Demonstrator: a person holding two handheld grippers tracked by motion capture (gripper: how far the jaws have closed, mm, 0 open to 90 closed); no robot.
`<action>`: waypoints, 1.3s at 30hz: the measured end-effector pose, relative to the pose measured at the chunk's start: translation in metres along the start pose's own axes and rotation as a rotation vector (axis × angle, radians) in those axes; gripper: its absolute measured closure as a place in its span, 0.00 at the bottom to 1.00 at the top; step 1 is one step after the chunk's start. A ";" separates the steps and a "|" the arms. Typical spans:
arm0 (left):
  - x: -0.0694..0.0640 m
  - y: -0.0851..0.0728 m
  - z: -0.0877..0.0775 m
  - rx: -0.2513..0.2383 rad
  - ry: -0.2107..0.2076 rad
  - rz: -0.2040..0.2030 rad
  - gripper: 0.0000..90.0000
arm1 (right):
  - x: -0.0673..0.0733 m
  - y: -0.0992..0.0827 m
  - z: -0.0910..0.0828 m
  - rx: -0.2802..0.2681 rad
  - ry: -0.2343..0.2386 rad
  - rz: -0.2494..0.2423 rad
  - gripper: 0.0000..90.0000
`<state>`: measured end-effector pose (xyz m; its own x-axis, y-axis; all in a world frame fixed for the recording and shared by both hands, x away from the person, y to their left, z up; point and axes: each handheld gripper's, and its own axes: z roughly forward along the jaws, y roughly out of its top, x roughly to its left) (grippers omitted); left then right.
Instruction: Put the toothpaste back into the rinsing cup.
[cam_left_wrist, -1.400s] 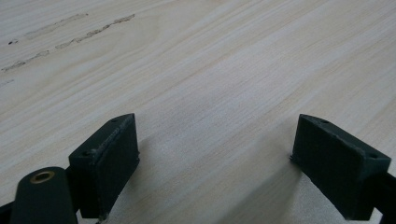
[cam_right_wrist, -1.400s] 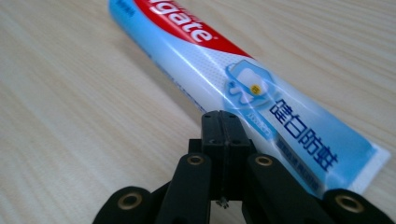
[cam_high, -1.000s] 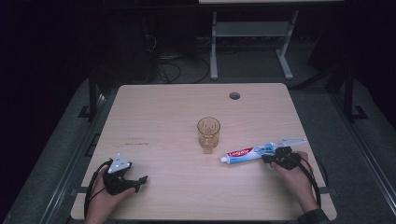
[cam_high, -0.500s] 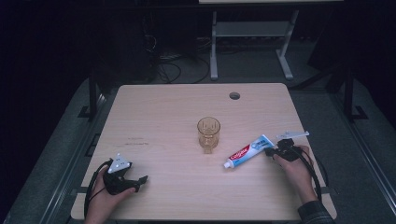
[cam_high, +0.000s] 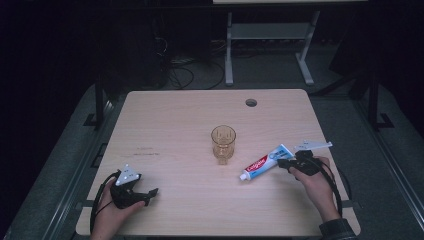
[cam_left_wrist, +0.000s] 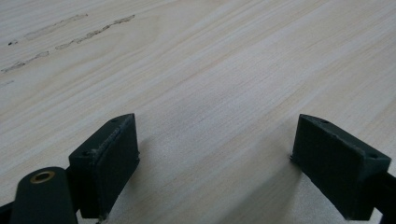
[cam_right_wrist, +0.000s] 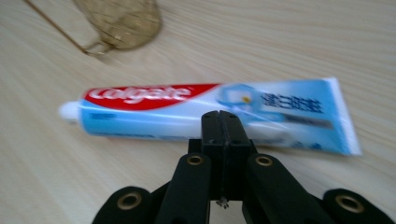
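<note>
The toothpaste tube (cam_high: 263, 162) is lying flat on the right half of the wooden table (cam_high: 180, 125), cap pointing down-left toward the table's near edge, crimped end angled up-right. The right gripper (cam_high: 292, 163) is sitting at the tube's crimped end. In the right gripper view its jaws are pressed fully together, meeting over the near edge of the tube (cam_right_wrist: 210, 116); whether they are pinching any of it cannot be told. Just beside the tube's cap end, toward the table's middle, an amber glass cup (cam_high: 223, 143) is standing upright, apart from the tube. Well apart, at the near left corner, the left gripper (cam_high: 150, 194) is resting on the table, jaws spread wide over bare wood, holding nothing.
</note>
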<state>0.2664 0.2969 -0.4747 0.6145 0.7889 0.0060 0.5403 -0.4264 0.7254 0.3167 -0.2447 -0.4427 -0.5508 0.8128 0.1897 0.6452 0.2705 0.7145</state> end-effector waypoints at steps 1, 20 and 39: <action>0.000 0.000 0.000 0.001 0.000 0.000 0.15 | 0.004 0.002 -0.001 -0.004 0.010 -0.007 1.00; 0.000 0.000 0.000 0.000 0.000 0.000 0.15 | 0.060 0.032 0.031 0.010 0.132 -0.125 1.00; 0.001 0.000 0.000 0.000 -0.002 0.002 0.15 | 0.081 0.039 0.072 0.094 0.160 -0.174 1.00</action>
<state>0.2672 0.2970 -0.4747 0.6168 0.7871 0.0063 0.5389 -0.4282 0.7254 0.3355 -0.1310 -0.4476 -0.7297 0.6600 0.1788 0.5758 0.4520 0.6813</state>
